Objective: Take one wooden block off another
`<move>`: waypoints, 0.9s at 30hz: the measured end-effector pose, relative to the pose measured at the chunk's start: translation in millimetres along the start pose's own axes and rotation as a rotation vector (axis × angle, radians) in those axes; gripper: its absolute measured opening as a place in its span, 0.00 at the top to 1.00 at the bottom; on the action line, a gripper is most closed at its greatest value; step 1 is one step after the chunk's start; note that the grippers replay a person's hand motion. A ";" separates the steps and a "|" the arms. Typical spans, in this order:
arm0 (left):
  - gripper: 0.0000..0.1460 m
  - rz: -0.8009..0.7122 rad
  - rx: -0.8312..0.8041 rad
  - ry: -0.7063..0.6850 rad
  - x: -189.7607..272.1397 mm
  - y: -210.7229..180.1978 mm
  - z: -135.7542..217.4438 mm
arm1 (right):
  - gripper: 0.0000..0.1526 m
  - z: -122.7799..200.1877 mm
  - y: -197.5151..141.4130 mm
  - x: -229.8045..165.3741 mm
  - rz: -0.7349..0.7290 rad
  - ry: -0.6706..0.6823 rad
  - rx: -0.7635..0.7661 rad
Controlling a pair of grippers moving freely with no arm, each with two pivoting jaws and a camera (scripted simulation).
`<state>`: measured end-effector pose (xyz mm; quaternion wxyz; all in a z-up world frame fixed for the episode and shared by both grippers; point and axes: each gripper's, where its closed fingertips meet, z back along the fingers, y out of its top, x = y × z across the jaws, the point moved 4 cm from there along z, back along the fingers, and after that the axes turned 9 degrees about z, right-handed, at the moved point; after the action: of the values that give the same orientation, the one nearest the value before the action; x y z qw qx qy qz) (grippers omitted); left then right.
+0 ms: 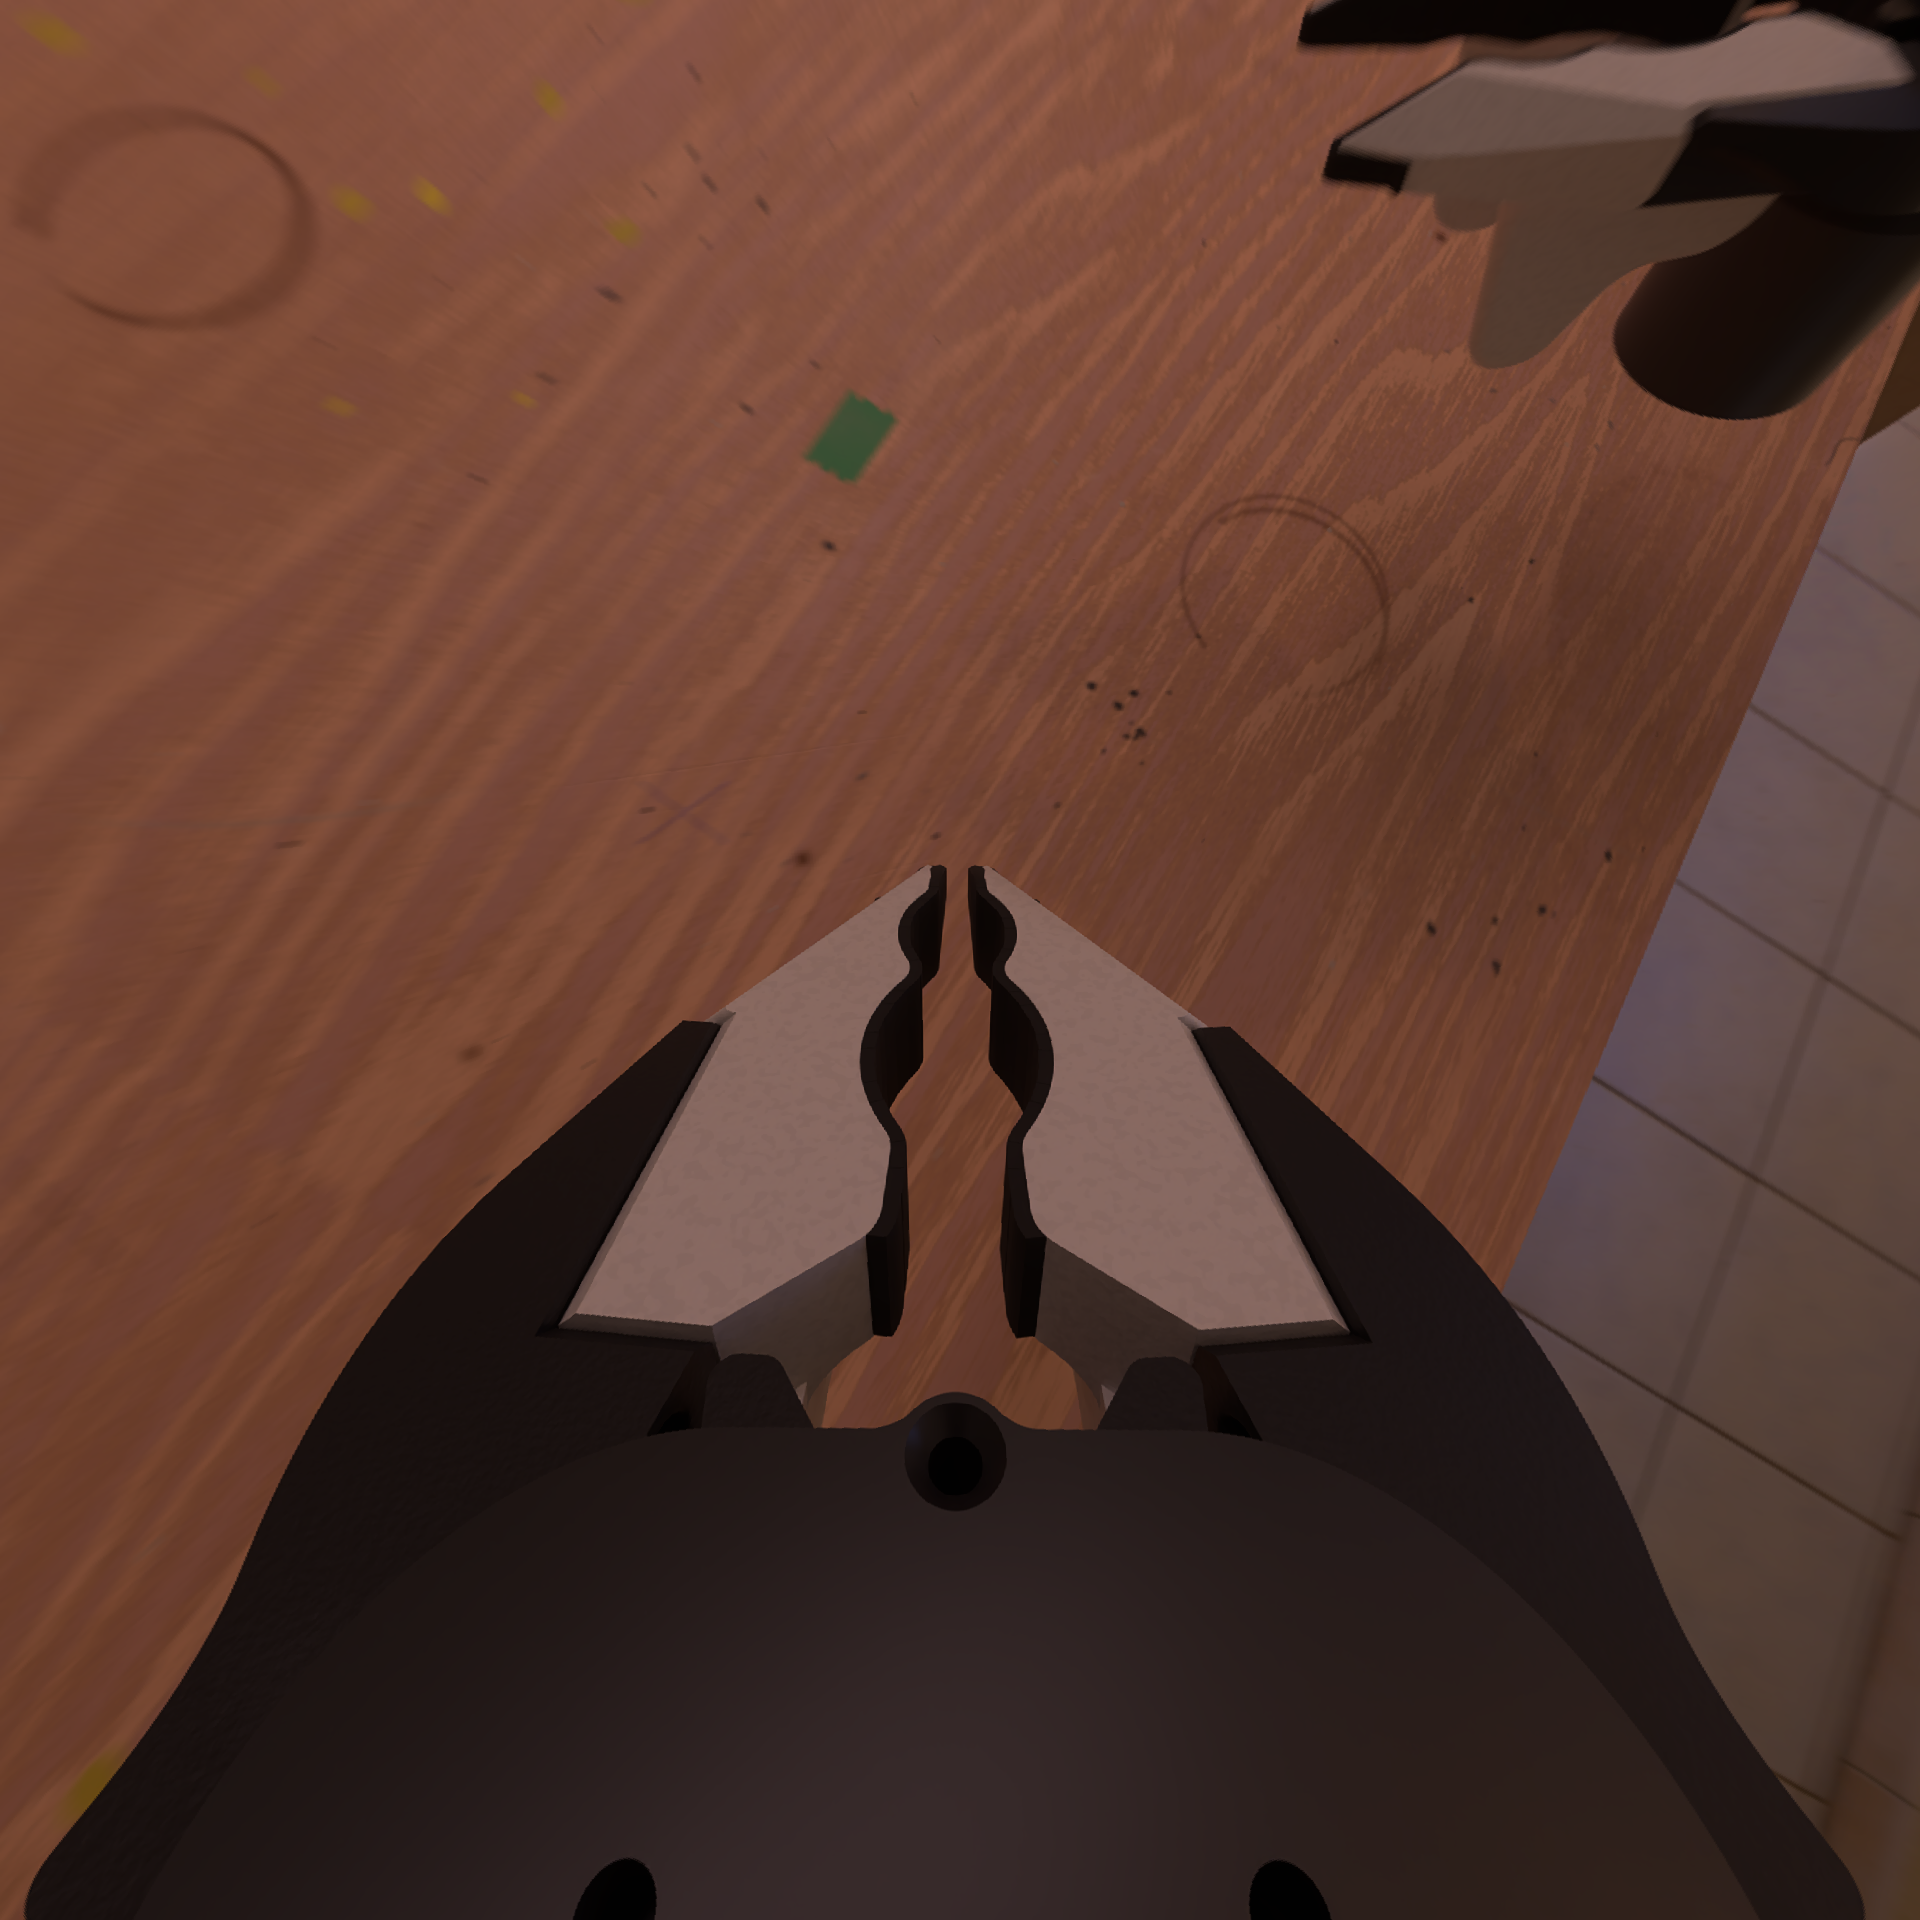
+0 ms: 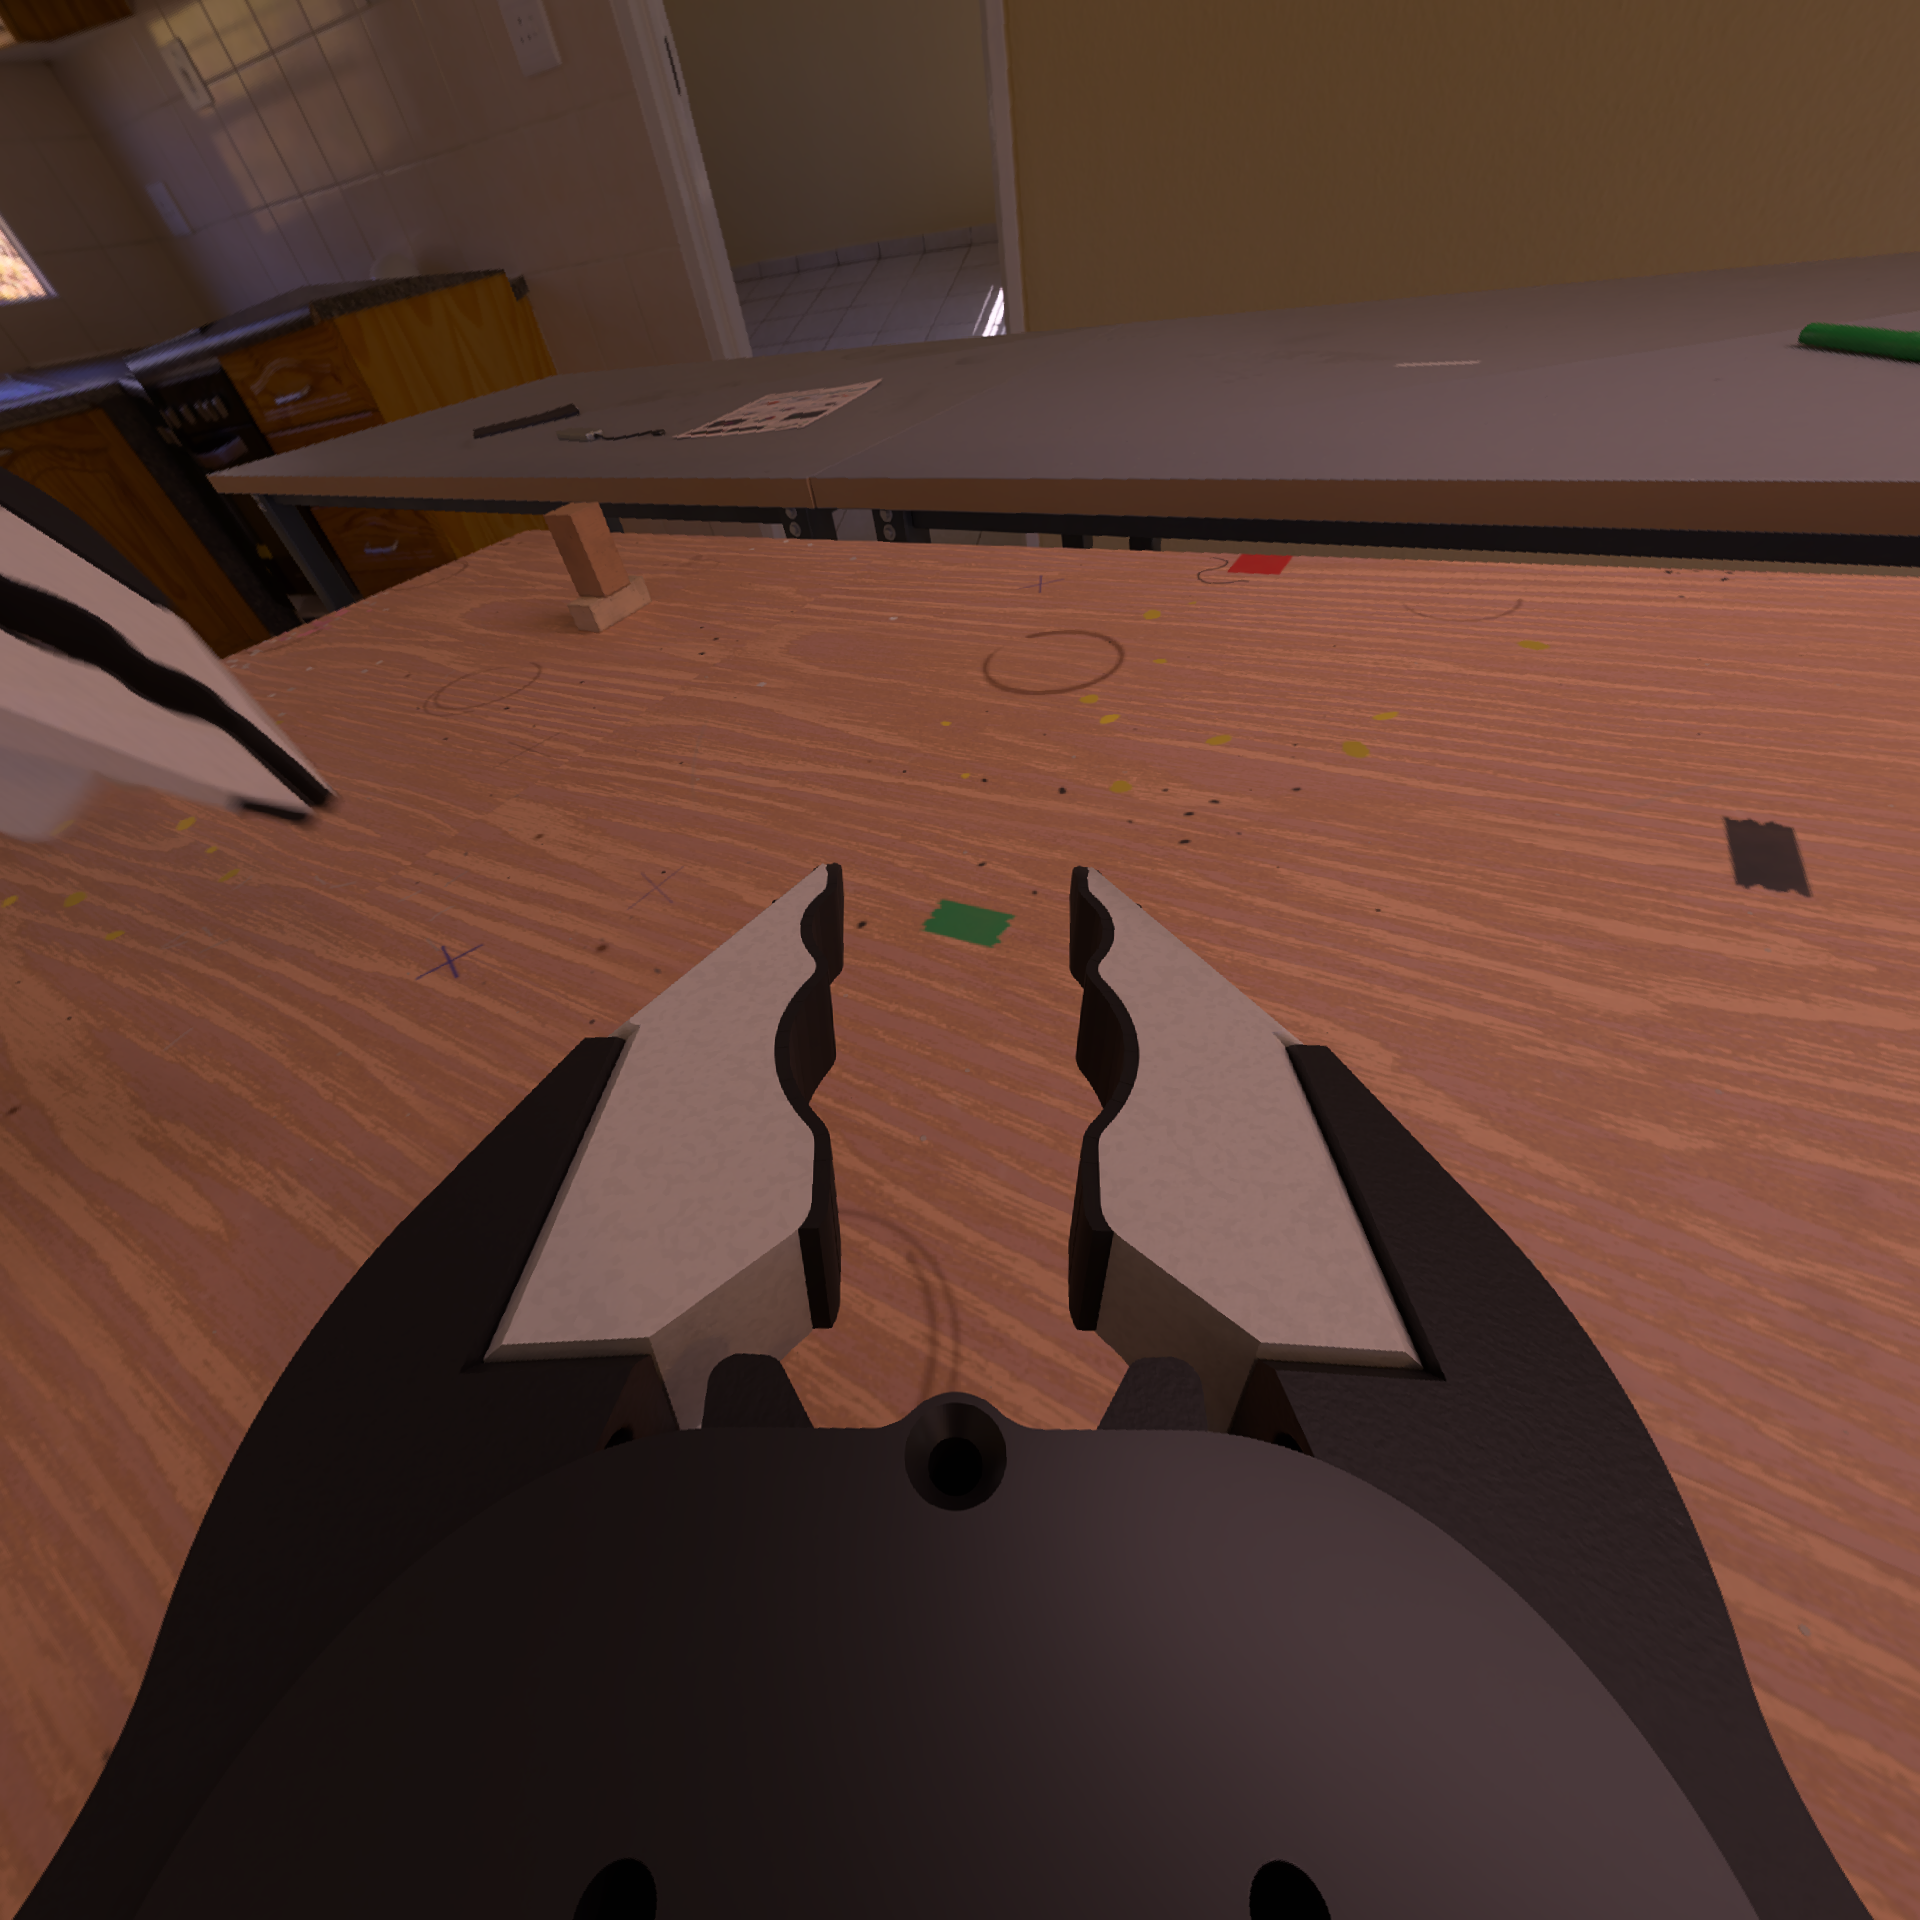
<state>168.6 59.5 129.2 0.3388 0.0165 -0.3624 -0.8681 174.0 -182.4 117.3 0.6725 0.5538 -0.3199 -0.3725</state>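
The left gripper (image 1: 956, 871) hangs over the wooden table (image 1: 416, 675) with its fingers drawn almost together, only a thin slit between the tips, and nothing in them. Ahead of it lies a small green patch (image 1: 850, 436) on the tabletop; at the top right corner the right gripper (image 1: 1351, 94) pokes into its view, well apart.

Over to the right gripper (image 2: 954, 871): jaws spread wide, empty, pointing low across the table (image 2: 1455, 1039), with the green patch (image 2: 968, 923) showing just beyond the gap between the fingertips. And there are the blocks, far off near the table's back left edge: a tall wooden block (image 2: 584, 556) standing tilted on a flat, paler wooden block (image 2: 613, 608) (touching, the upper one leaning left). Neither gripper is anywhere near them.

The left gripper (image 2: 301, 805) juts in from the left edge here. Behind the table stands a long grey bench (image 2: 1143, 436), and a red patch (image 2: 1259, 564) sits near the table's far edge.
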 end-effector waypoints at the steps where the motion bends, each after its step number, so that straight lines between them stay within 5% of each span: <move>1: 0.97 0.026 -0.026 -0.023 3.2 -0.6 -18.9 | 0.71 1.0 0.2 0.3 -0.003 0.000 0.003; 7: 0.97 0.195 -0.036 -0.124 14.8 18.2 -96.1 | 0.71 6.2 0.4 2.3 -0.040 0.010 0.017; 12: 0.92 0.394 0.026 -0.272 20.3 35.7 -116.4 | 0.71 11.2 -0.7 3.0 -0.058 0.011 0.019; 16: 0.82 0.421 0.191 -0.355 -3.9 42.8 -72.8 | 0.71 15.7 -2.5 4.8 -0.061 0.002 0.014; 24: 0.80 0.267 0.457 0.120 -113.2 8.7 77.4 | 0.71 18.6 -5.4 4.4 -0.100 0.013 0.013; 27: 0.73 0.121 0.431 0.256 -158.8 7.6 118.8 | 0.71 16.1 -5.9 3.3 -0.096 0.017 0.010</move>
<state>262.7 224.4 187.2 0.4221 0.1762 -0.4934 -0.7398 161.3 -194.0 114.5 0.6539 0.5749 -0.2891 -0.3979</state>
